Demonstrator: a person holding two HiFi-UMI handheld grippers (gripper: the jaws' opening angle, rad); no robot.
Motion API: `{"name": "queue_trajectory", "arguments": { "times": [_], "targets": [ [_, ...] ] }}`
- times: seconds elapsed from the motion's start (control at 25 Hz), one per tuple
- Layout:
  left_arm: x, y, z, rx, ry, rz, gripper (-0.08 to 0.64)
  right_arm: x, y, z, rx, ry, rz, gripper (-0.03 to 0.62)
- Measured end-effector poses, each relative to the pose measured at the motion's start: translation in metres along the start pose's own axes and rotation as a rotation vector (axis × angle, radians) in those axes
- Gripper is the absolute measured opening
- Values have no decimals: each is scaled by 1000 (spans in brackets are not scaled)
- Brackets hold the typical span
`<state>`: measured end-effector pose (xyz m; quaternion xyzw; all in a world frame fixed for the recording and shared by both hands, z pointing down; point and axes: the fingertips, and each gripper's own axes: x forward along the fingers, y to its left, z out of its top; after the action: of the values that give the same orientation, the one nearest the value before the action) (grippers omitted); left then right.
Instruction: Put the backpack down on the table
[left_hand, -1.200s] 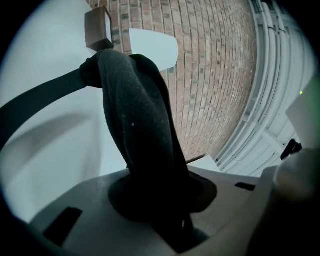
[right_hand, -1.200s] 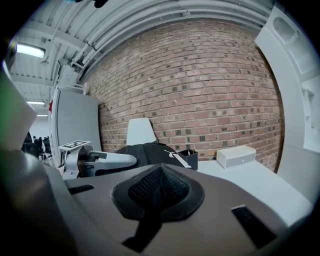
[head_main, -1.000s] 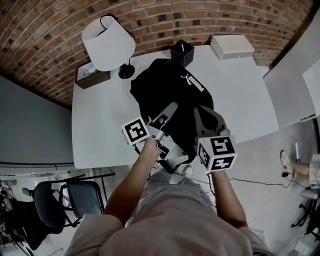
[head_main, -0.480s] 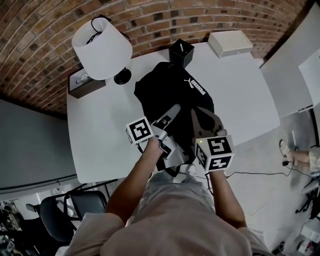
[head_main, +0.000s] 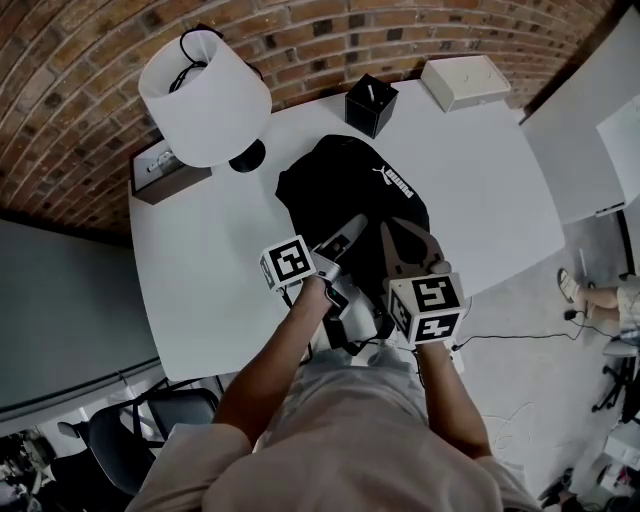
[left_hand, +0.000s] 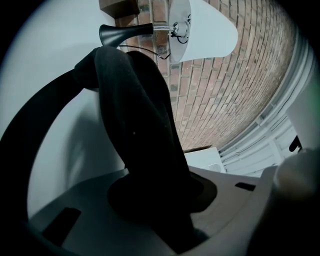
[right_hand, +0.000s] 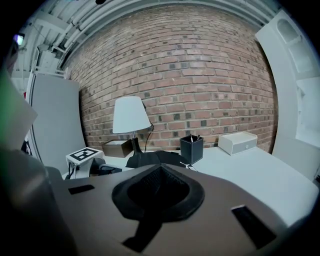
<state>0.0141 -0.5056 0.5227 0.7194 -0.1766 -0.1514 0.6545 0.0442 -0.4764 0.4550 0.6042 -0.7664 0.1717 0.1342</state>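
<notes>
Dim, flat indoor light drained the colour, fisheye curved the brick wall (head_main: 70, 90) toward the edges, black vignettes ringed both gripper views, the backpack (left_hand: 135, 115) loomed blurred and detailless, its soft shadow smeared across the tabletop (left_hand: 65, 130).

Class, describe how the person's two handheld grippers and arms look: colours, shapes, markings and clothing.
The left gripper and right gripper are pale grey, tapering tools. Each carries a white cube printed with black square markers. The right one's fingers are broad and greyish with dark slots. The person wears a light short-sleeved shirt.
</notes>
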Motion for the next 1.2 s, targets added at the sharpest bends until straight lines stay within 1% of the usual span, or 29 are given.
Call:
{"name": "queue_trajectory", "arguments": {
  "times": [0.28, 0.72, 0.96, 1.08, 1.2],
  "targets": [
    [-1, 10, 2, -4, 39, -12, 112, 12, 10, -5, 4, 19, -16, 3],
    [-10, 28, 7, -40, 55, 0, 133, 14, 25, -13, -3, 46, -38, 3],
    [-13, 39, 6, -53, 66, 28, 162, 11, 30, -18, -11, 59, -35, 2],
    [-18, 41, 10, -53, 61, 32, 181, 13, 35, -19, -17, 64, -22, 3],
    [-25, 44, 16, -45, 57, 41, 184, 16, 39, -19, -22, 62, -6, 2]
  ]
}}
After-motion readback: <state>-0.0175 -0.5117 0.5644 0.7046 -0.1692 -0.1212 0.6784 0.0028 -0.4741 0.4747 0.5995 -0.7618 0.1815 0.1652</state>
